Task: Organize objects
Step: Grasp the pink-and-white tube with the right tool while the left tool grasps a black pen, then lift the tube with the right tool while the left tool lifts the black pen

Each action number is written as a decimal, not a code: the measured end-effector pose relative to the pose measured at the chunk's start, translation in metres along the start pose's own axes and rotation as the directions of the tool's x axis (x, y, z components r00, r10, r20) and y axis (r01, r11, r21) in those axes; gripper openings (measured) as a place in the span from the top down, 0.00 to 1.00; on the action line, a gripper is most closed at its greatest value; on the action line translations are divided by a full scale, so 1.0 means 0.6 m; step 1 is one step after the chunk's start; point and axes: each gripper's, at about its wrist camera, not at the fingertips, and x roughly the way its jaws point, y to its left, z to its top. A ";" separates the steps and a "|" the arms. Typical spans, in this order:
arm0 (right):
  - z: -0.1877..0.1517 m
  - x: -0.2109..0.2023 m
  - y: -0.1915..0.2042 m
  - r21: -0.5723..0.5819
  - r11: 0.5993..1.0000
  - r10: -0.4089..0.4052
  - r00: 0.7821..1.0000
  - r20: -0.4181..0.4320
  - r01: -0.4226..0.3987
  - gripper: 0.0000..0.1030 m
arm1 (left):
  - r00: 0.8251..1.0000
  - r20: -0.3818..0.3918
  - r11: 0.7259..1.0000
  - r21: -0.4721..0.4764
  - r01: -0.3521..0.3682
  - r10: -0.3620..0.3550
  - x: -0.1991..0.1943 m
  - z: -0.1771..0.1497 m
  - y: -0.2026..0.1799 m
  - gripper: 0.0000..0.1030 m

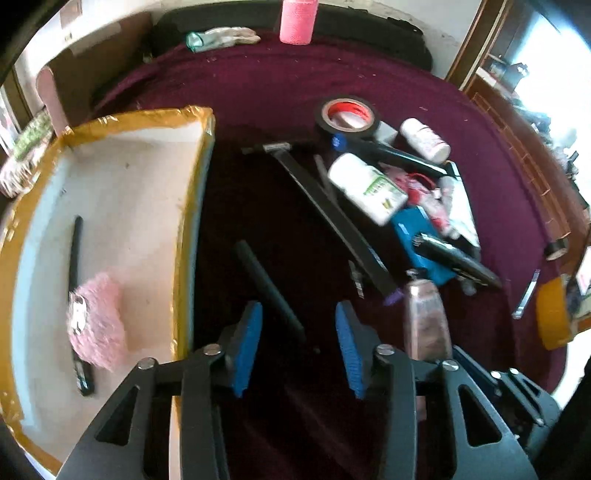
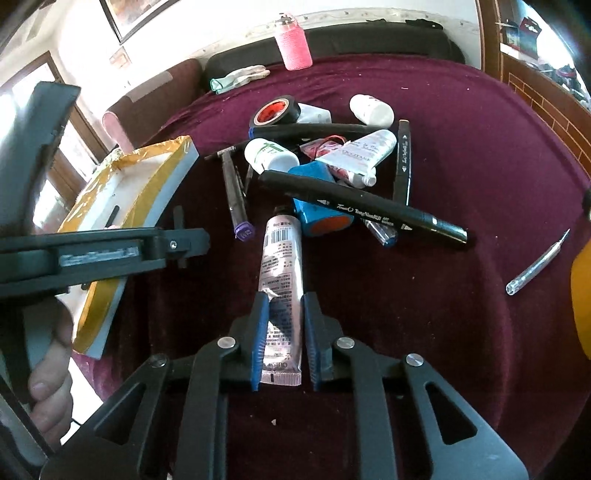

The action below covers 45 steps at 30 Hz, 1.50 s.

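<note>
Maroon cloth (image 1: 424, 96) covers the counter under both of my tools, with a pink spool (image 1: 298, 20) standing at its far edge.

From the left wrist, my left hand-held gripper (image 1: 299, 343) hangs with its blue pads spread, nothing pinched; a black stick (image 1: 267, 288) lies on the cloth, its near end between the pads, untouched. Left of the gripper sits the tape-edged tray (image 1: 192, 206), holding a pink fluffy thing (image 1: 98, 325) and a black pen (image 1: 75, 254). Right of the gripper lies the heap: a black tape roll (image 1: 347, 116), white bottles (image 1: 365, 188), a blue box (image 1: 421, 240).

From the right wrist, my right hand-held gripper (image 2: 284, 343) is pinching the crimped end of a silver tube (image 2: 282, 258), pads pressed on both its sides. Beyond the tube lies the heap, with a long black marker (image 2: 365, 206) across the blue box (image 2: 321, 218). Left of the tube I see my other tool and the tray (image 2: 147, 181); far to its right lies a clear pen (image 2: 537, 264).
</note>
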 end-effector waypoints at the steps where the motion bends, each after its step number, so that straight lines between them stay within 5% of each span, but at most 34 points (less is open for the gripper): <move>1: 0.000 0.002 -0.001 0.005 1.000 0.005 1.000 -0.004 -0.005 0.82 | 1.000 0.007 1.000 0.010 -0.017 0.017 0.001 0.001 0.000 0.73; 7: 0.001 0.005 -0.001 0.017 0.999 0.028 1.000 0.000 -0.028 0.76 | 0.995 0.037 0.994 0.065 -0.093 0.091 0.005 -0.005 0.002 0.92; 15: 0.003 0.006 -0.001 0.019 0.998 0.058 0.998 0.003 -0.059 0.67 | 0.995 0.005 0.989 0.105 0.102 -0.103 -0.031 -0.059 -0.014 0.92; 22: 0.009 0.012 0.003 0.022 0.998 0.051 0.999 0.010 -0.051 0.66 | 0.993 -0.025 0.989 0.087 0.117 -0.115 -0.030 -0.067 -0.012 0.92; 24: 0.009 0.013 0.009 0.001 1.000 0.024 1.000 0.009 -0.024 0.76 | 0.993 -0.028 0.989 0.094 0.114 -0.112 -0.027 -0.062 -0.014 0.92; 31: 0.004 0.010 0.020 -0.046 0.998 -0.049 0.999 0.021 0.050 0.78 | 0.998 0.018 0.987 0.155 0.052 -0.055 -0.018 -0.066 -0.030 0.91; 36: 0.002 -0.007 0.020 -0.045 0.999 -0.028 0.999 0.045 0.030 0.90 | 0.993 -0.002 0.989 0.094 0.117 -0.117 -0.019 -0.065 -0.016 0.92; 45: 0.006 0.009 0.031 -0.037 0.999 0.026 1.000 -0.016 -0.027 0.79 | 0.993 0.010 0.991 0.062 0.116 -0.117 -0.032 -0.078 -0.004 0.92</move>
